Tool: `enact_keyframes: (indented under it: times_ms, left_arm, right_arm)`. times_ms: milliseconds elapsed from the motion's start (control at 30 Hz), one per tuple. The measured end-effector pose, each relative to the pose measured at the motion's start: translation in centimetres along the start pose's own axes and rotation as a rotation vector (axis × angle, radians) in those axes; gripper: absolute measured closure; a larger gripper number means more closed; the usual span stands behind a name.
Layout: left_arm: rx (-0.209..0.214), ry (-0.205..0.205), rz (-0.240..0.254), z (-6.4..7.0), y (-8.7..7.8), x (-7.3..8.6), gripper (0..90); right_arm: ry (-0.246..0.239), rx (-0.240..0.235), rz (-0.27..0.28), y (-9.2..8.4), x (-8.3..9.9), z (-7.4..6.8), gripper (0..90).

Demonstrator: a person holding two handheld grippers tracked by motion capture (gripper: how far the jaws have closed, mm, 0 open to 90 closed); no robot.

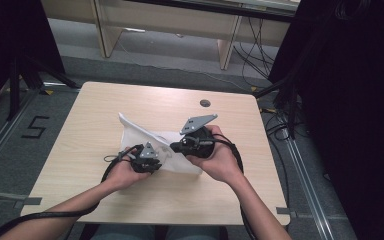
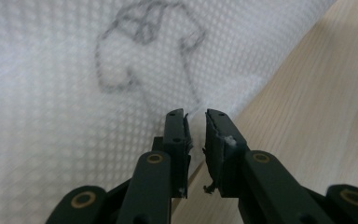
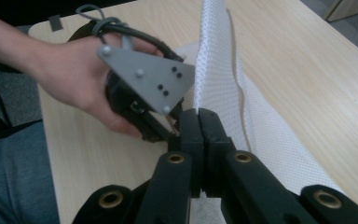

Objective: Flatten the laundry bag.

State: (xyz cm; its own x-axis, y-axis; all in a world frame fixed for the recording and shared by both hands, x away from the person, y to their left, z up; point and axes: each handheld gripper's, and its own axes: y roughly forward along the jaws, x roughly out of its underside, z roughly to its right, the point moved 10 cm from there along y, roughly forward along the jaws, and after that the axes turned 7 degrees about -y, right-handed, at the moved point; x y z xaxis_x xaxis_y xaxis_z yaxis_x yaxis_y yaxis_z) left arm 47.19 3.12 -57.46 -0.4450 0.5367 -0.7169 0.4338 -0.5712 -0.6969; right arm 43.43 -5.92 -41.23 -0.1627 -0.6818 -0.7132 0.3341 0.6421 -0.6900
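The work in hand is handling a white mesh bag (image 1: 152, 145) lying near the middle of the wooden table (image 1: 95, 115), with one edge raised in a ridge toward the far side. The right gripper (image 3: 199, 116) is pinching the raised edge of the mesh bag (image 3: 214, 60); its jaws are standing fully together with the fabric emerging just above the tips, so it is judged to be clamping that edge. The left gripper (image 2: 196, 122) is pointing at the mesh bag (image 2: 74, 93) beside the fabric's border, where the table (image 2: 317, 93) is showing; its jaws are standing narrowly apart, and the pads are not visibly pressing on the cloth. A faint dark outline of something inside the bag is showing through the weave. In the high view the left gripper (image 1: 147, 161) and the right gripper (image 1: 192, 145) are sitting close together over the bag. To do this step well, the right gripper should be keeping steady tension on the raised edge while the left gripper is advancing squarely onto a single layer at the border. The likely aim is separating or spreading the layers; the jaws should be closing only once fabric is lying fully between the pads. Pulling sideways too soon is risking a slip from the right-hand pinch.
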Motion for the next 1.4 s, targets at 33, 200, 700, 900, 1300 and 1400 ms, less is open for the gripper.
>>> enact_keyframes:
  times_ms: [33, 200, 700, 900, 1300, 1400]
  left_arm:
    - [-0.004, 0.001, -0.004, -0.2, -0.2, 0.2, 78.1]
    - [-0.025, 0.008, -0.012, -1.0, -1.2, 0.8, 78.1]
    - [-0.065, -0.080, -0.044, -4.1, -5.9, 5.3, 76.5]
    - [-0.091, -0.131, -0.018, -5.5, -8.0, 6.3, 75.0]
    - [-0.142, -0.176, -0.006, -8.1, -10.4, 7.3, 73.0]
    - [-0.156, -0.205, 0.019, -8.5, -10.6, 7.1, 73.1]
  right_arm:
    - [-0.008, -0.018, -0.008, -0.1, 0.1, -0.3, 90.0]
    - [-0.022, -0.045, -0.019, 0.0, 0.4, -1.7, 90.0]
    - [-0.057, -0.130, -0.031, 0.0, 1.5, -4.1, 90.0]
    - [-0.076, -0.168, -0.044, -0.1, 2.4, -5.3, 90.0]
    - [-0.065, -0.232, -0.083, 0.1, 4.8, -7.2, 90.0]
    - [-0.053, -0.242, -0.098, 0.1, 5.7, -7.6, 90.0]
